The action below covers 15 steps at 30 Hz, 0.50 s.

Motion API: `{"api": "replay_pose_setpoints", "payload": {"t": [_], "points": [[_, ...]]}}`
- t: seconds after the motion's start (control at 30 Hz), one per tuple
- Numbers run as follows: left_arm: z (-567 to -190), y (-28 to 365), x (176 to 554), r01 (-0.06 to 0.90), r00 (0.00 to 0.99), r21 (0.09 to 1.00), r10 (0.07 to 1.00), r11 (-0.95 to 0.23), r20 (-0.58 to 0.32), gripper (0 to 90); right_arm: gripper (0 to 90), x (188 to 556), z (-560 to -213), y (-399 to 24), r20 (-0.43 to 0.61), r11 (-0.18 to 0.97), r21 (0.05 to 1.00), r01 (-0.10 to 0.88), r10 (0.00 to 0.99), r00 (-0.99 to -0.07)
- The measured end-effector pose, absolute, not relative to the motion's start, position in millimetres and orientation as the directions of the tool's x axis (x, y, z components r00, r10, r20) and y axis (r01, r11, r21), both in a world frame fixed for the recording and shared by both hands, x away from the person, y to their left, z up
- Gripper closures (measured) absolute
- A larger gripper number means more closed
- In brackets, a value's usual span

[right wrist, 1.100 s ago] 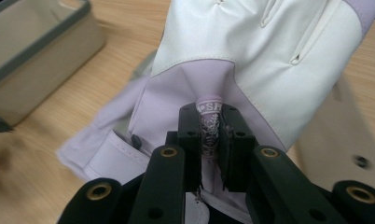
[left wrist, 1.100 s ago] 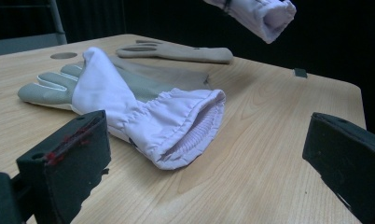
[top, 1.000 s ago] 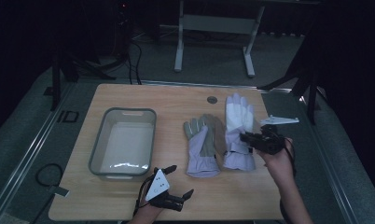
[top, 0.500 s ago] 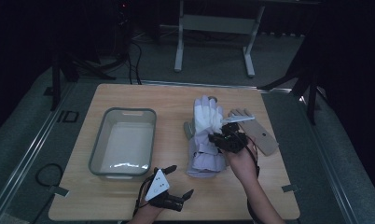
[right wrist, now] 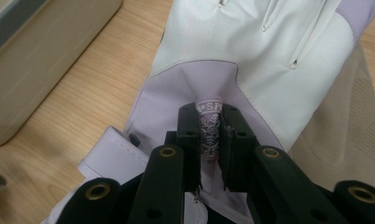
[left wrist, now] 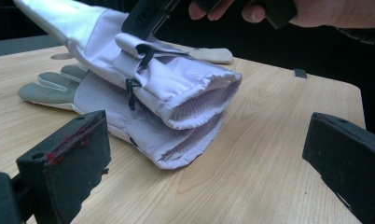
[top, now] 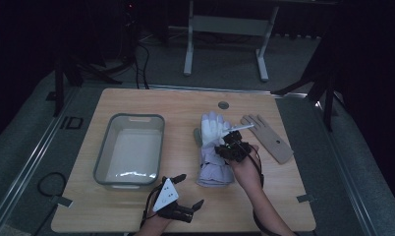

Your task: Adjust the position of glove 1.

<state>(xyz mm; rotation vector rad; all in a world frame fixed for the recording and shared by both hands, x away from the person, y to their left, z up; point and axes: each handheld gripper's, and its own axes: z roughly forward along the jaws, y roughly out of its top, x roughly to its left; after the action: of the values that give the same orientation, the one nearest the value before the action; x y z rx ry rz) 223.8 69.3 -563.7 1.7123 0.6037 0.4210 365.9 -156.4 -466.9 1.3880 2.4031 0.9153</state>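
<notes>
Above the desk [top: 136, 98] centre, right gripper [right wrist: 209, 135] fingers clamped on upper white glove [top: 212, 129], over second glove [left wrist: 97, 93]; left gripper [top: 178, 194] fingers apart

Matt lilac-and-white cloth glove [top: 212, 147], smooth pale wood table [top: 151, 101], smooth grey plastic tub [top: 129, 119].

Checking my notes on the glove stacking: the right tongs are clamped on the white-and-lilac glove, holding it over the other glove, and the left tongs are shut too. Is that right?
Not quite. The left tongs are open, jaws wide apart with nothing between them, as the left gripper view shows. The rest stands: the right tongs pinch the white-and-lilac glove over the other glove.
</notes>
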Motion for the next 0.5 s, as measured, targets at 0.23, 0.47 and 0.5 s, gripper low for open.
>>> {"api": "replay_pose_setpoints", "payload": {"t": [0.23, 0.47, 0.5], "points": [[-563.8, 69.1, 223.9, 0.167, 0.799, 0.974, 0.599, -0.150, -0.045, 0.6, 78.6, 374.0, -476.5, -148.0, 0.111, 0.372, 0.593, 0.714, 0.840, -0.531], [-563.8, 69.3, 224.1, 0.165, 0.801, 0.974, 0.597, -0.153, -0.042, 0.6, 75.0, 378.2, -492.7, -144.5, 0.103, 0.395, 0.576, 0.715, 0.833, -0.543], [-563.8, 69.2, 224.0, 0.166, 0.801, 0.974, 0.597, -0.153, -0.043, 0.6, 73.9, 378.0, -495.2, -144.4, 0.096, 0.410, 0.577, 0.707, 0.825, -0.557]]}}
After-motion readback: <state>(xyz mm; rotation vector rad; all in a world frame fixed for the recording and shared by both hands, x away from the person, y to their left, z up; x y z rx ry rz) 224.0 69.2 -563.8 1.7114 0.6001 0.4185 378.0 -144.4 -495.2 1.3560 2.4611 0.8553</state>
